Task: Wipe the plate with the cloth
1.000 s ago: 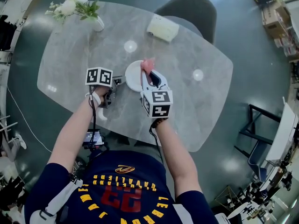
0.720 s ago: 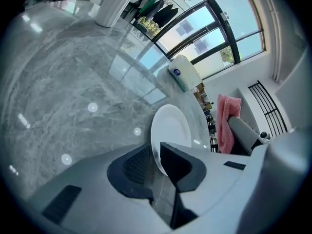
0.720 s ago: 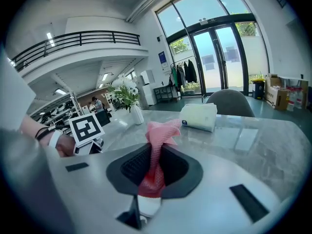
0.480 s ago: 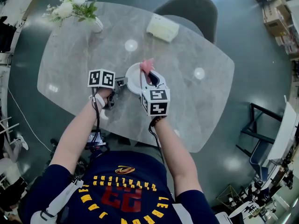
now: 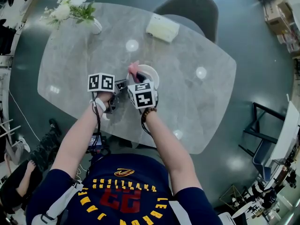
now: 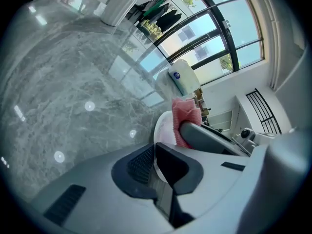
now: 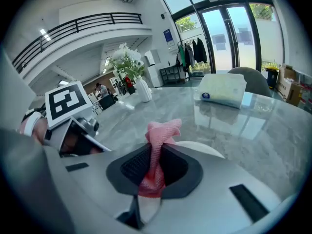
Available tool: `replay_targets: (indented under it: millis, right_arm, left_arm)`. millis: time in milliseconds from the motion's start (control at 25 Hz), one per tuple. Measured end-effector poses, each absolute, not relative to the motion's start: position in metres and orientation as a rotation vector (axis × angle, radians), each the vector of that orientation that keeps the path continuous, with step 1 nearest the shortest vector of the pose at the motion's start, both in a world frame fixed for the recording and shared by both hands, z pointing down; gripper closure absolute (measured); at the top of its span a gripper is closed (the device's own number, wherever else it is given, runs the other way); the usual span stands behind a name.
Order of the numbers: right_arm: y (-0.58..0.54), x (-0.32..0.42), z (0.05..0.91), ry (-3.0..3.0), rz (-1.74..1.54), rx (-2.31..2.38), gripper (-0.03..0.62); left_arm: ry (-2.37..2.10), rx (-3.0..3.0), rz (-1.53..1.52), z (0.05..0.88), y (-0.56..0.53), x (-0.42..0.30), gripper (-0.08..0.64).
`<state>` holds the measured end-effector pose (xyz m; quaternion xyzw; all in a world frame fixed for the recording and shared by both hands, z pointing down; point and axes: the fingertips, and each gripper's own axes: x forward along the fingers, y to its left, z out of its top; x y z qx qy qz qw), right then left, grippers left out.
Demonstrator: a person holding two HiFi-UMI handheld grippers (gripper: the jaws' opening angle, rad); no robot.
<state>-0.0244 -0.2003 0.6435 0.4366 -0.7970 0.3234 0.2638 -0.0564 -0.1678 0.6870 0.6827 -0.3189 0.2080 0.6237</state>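
- Plate [image 5: 151, 73], white and round, lies flat on the grey marble table [image 5: 70, 60], about midway along it and nearer the edge where the person stands.
- Left gripper [image 5: 122, 84] comes at the plate from the left. In its own view its claw [image 6: 157, 167] is pressed onto the plate's rim [image 6: 163, 129], and a thin white strip of the rim shows between the two dark pads.
- Right gripper [image 5: 136, 78] is just beside the left one, and their heads nearly meet over the plate's left side.
- Its claw [image 7: 155, 162] is pinching the cloth [image 7: 159, 140], a pink mesh rag bunched into a narrow twist that stands up out of the pads and flops over at the top.
- From above, the cloth [image 5: 134, 69] sits at the plate's left edge. In the left gripper view its pink tip [image 6: 185, 114] lies against the plate's surface, with the right gripper's grey body just behind it.
- The plate's far edge [image 7: 207, 149] shows pale beyond the right claw, and the left gripper's marker cube [image 7: 68, 101] is close by on that view's left.
- A white vase of flowers [image 5: 72, 7] stands at the table's far left corner, well apart from the plate.
- A pale soft pack [image 5: 163, 28] lies near the far edge, in front of a dark chair [image 5: 190, 9] pushed up to the table.
- The person stands at the near edge with both forearms stretched out over the table.
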Motion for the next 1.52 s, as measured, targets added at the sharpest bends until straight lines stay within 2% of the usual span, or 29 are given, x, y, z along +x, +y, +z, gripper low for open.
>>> replay_targets:
  millis: [240, 1160, 1280, 1520]
  right_arm:
    - [-0.205, -0.028, 0.664, -2.077, 0.918, 1.137, 0.546]
    - [-0.195, 0.104, 0.662, -1.861, 0.963, 1.435, 0.546]
    - [-0.196, 0.091, 0.652, -1.909, 0.969, 1.431, 0.546]
    - [-0.19, 0.014, 0.648, -2.062, 0.935, 1.197, 0.546]
  left_arm:
    - [-0.74, 1.542, 0.414, 0.687, -0.166, -0.058, 0.541]
    - [-0.775, 1.534, 0.41, 0.688, -0.166, -0.059, 0.541]
    - [-0.771, 1.537, 0.405, 0.688, -0.166, -0.058, 0.541]
    - [-0.754, 1.54, 0.38, 0.689, -0.165, -0.059, 0.541]
